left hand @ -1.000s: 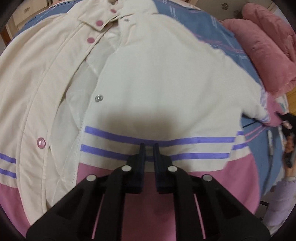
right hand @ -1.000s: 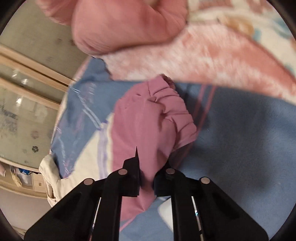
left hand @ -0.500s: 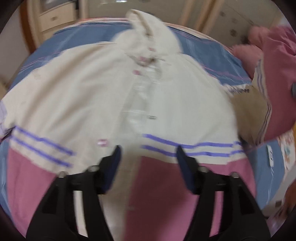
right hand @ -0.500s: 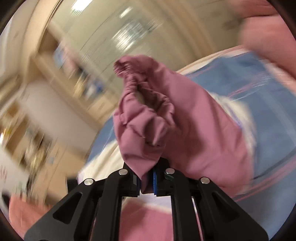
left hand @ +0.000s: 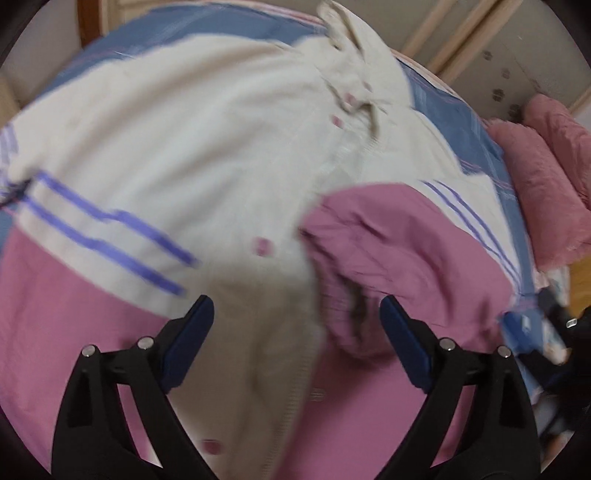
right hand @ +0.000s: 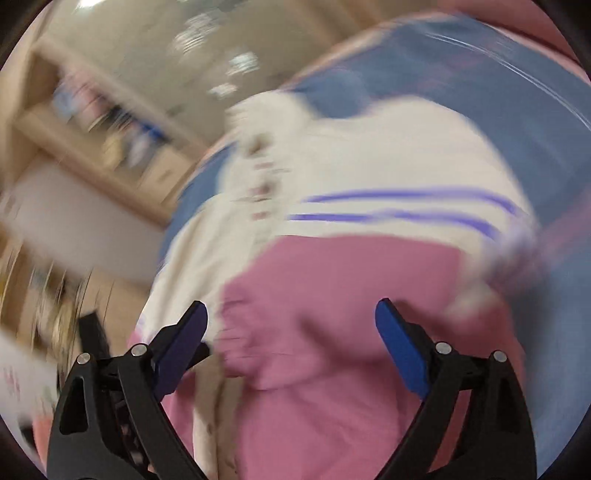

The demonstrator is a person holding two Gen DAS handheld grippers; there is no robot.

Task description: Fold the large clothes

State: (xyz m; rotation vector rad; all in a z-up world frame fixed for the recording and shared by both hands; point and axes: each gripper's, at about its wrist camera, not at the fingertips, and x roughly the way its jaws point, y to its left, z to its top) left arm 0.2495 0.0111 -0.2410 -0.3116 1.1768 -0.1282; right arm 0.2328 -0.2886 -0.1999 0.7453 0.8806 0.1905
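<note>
On the blue bedsheet [left hand: 192, 26] there's one big jacket [left hand: 177, 147] spread out front-up, cream on top, pink along the bottom, with two purple stripes [left hand: 110, 236] running across where the colours meet. Pink snap buttons [left hand: 261, 245] go down the middle, and the collar [left hand: 347, 48] sits at the far end. One pink sleeve [left hand: 399, 251] is folded in over the right half of the front, its gathered cuff lying near the button line.

The left tongs [left hand: 295, 328] hang over the near pink hem, spread wide with nothing between them; both blue pads [left hand: 184, 343] are clear of the cloth. The right tongs [right hand: 291, 332] are spread wide too, empty, right above that folded sleeve [right hand: 295, 314], which looks bunched at the cuff.

The left camera shows the whole front, plus two fluffy pink pillows or blankets [left hand: 543, 192] at the far right and a wardrobe door [left hand: 498, 55] behind the bed. The right camera is really smeared but catches what the other doesn't: some wooden shelving [right hand: 92, 122] off to the left, with stuff on it I can't make out. It also shows the two stripes [right hand: 406, 203] on the right half.

Count: one jacket, two tongs, two stripes per side, four pink snaps I can pick out in the left view.
</note>
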